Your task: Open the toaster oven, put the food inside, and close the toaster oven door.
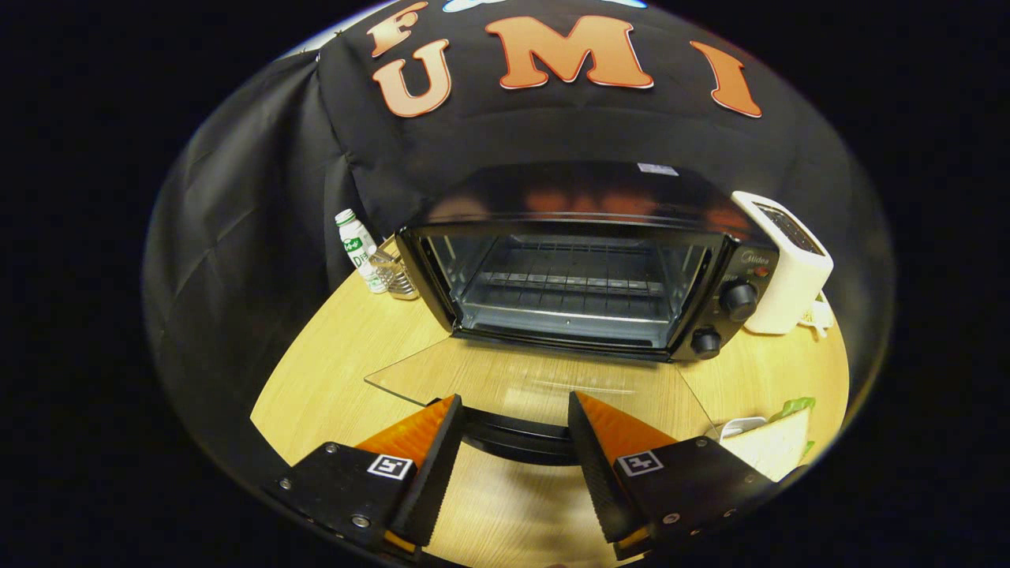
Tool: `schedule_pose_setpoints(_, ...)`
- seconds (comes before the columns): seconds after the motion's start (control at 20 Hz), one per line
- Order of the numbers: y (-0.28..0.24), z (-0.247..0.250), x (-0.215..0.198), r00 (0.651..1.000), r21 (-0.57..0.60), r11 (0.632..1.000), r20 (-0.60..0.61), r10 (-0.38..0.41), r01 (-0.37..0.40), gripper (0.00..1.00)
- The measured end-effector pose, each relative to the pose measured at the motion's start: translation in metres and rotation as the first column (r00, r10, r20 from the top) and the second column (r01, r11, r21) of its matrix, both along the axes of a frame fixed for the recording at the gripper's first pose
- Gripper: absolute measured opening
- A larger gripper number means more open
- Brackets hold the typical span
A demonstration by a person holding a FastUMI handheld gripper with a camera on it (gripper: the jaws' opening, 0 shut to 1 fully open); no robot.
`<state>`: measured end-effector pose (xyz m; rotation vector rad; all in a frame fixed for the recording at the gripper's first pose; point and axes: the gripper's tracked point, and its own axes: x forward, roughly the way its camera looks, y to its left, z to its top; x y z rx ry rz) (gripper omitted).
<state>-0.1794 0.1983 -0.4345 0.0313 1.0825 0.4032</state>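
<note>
1. At the upper left of the pale wooden tabletop (331, 379), a small white bottle with a green label (357, 246) stands beside a clear glass cup (394, 276), both left of the oven and well clear of the tongs' likely path.
2. The black toaster oven (584, 268) sits at frame centre, its cavity and wire rack (568, 284) exposed. Its glass door (521, 379) lies flat towards the tongs.
3. The tongs (513, 418), at bottom centre, are parted wide and hold nothing. The door's black handle (513, 438) runs crosswise between the fingers; whether either finger touches it I cannot tell.
4. The coming move turns on this: the food, a pale sandwich with green leaf (777, 442) beside a white dish (738, 427), lies at lower right, just beyond the right finger. The tongs would probably have to swing right.
5. A white pop-up toaster (789, 260) stands right of the oven, away from the route.
</note>
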Motion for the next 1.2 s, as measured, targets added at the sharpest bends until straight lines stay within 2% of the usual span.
schedule_pose_setpoints(0.5,-0.005,-0.048,-0.041,0.986,-0.039,0.999,-0.168,0.019,-0.026,0.8)
schedule_pose_setpoints(0.65,-0.007,-0.054,-0.047,0.981,-0.037,0.999,-0.192,0.016,-0.024,0.86)
schedule_pose_setpoints(0.9,-0.013,-0.037,-0.051,0.973,0.009,1.0,-0.231,0.026,-0.025,0.88)
schedule_pose_setpoints(0.95,-0.016,-0.03,-0.049,0.973,0.023,1.0,-0.229,0.017,-0.012,0.93)
schedule_pose_setpoints(1.2,-0.042,0.025,-0.024,0.989,0.076,0.997,-0.143,0.023,-0.012,0.95)
